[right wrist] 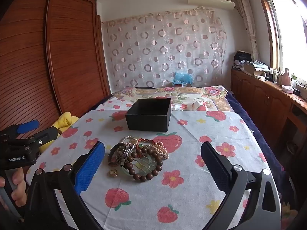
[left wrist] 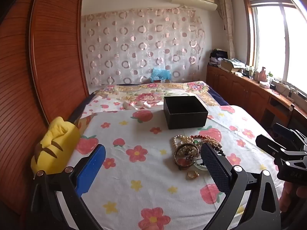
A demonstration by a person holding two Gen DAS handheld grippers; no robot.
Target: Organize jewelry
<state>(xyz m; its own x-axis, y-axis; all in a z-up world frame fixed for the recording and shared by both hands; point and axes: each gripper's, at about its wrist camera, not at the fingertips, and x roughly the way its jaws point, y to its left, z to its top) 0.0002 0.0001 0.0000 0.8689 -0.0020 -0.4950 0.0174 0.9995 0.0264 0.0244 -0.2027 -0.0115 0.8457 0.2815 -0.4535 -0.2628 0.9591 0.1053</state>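
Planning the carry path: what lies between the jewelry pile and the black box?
Only bare strawberry-print cloth separates the jewelry pile from the black box, clearest in the right wrist view.

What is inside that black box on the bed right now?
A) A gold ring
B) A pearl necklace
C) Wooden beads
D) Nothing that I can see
D: the black box stands open and no jewelry shows in the part of its inside that is visible, while the jewelry pile and the gold ring lie on the bedspread in front of it.
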